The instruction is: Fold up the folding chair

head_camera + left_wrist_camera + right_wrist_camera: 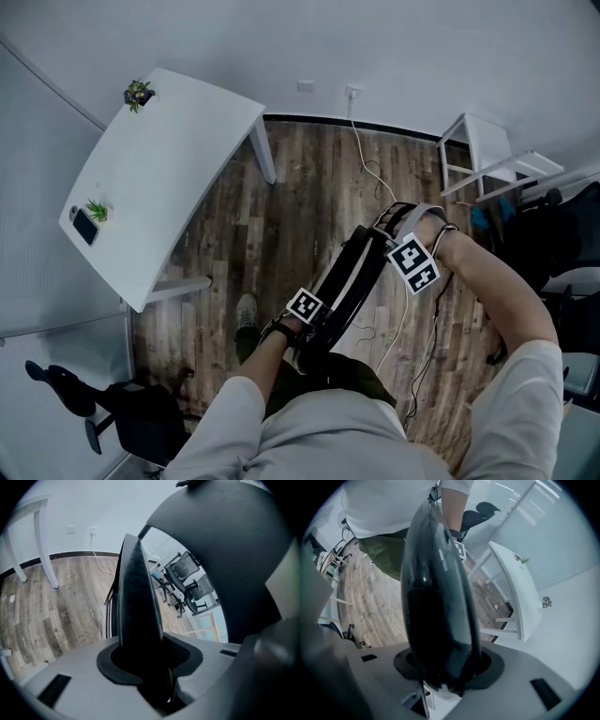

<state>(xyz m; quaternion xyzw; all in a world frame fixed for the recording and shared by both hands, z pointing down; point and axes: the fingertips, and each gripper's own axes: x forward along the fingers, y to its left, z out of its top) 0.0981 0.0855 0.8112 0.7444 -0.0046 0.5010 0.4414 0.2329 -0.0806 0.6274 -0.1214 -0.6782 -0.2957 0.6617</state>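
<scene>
The folding chair (349, 279) is black, the table (159, 164) white, the floor (309, 178) streaky grey-brown planks.

A white worktop (159, 178) filled the ten o'clock part of the head view, its legs standing on a wood-plank floor (300, 187). A small potted plant (139, 93) sat at the worktop's far corner, near eleven o'clock. A second green plant (97, 210) stood at the nine o'clock edge, just beside a dark phone (84, 226). Two wall sockets (307, 86) showed at twelve o'clock, and a white cable (370, 169) ran from them down across the floor. A white side table (478, 150) stood at two o'clock. A black office chair (122, 412) sat at seven o'clock. In the left gripper view, more office chairs (187, 581) stood at three o'clock.
</scene>
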